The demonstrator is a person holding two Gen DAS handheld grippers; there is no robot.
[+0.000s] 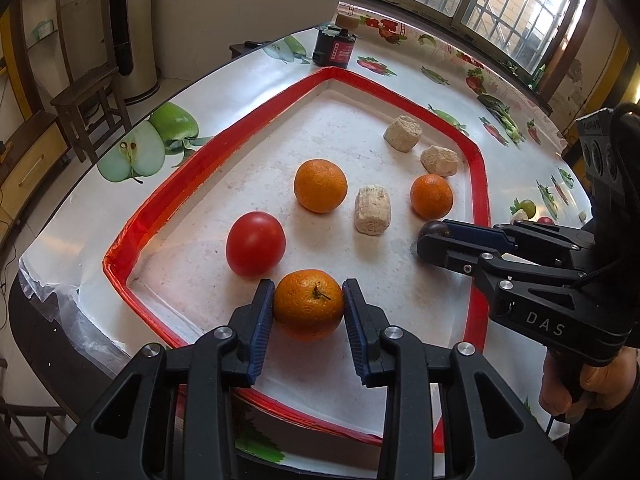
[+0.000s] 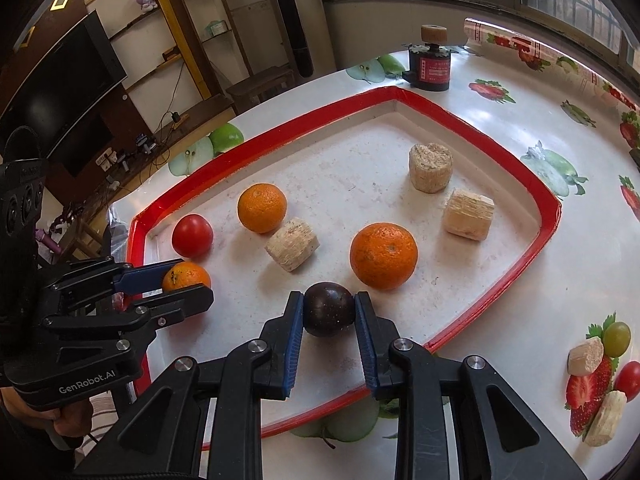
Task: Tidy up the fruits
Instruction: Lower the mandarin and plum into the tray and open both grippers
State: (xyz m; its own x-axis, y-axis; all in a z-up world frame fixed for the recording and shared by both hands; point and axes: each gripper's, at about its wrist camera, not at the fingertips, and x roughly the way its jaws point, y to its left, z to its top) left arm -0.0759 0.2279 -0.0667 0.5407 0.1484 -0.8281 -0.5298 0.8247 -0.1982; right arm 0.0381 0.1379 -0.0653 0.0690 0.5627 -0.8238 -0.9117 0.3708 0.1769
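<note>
A table (image 1: 248, 92) with a fruit-printed cloth is carrying a red-rimmed tray (image 1: 160, 196), and everything below is placed against that tray.

The left gripper (image 1: 308, 308) is reaching in over the tray's near rim, its blue-padded fingers (image 1: 260, 320) pressing both sides of a stemmed orange (image 1: 308, 302) that is sitting on the tray floor just inside that rim. The right gripper (image 2: 329, 310) is coming in over the near rim too, toward the tray's right side, its fingers (image 2: 294, 332) closing narrowly on a dark plum (image 2: 329, 309) resting on the tray floor.

A black and red canister (image 1: 334, 50) is standing outside the tray, just past its far corner.

Inside the tray, a red tomato (image 1: 255, 243) is lying toward the left rim, near the stemmed orange. A second orange (image 1: 320, 185) is sitting at the tray's middle. A third orange (image 2: 383, 255) is lying toward the right rim, just beyond the plum.

Three pale cut cylinders are lying in the tray: one (image 1: 373, 210) between the second and third oranges, one (image 1: 439, 160) near the right rim, and one (image 1: 402, 133) farther back along that rim.
</note>
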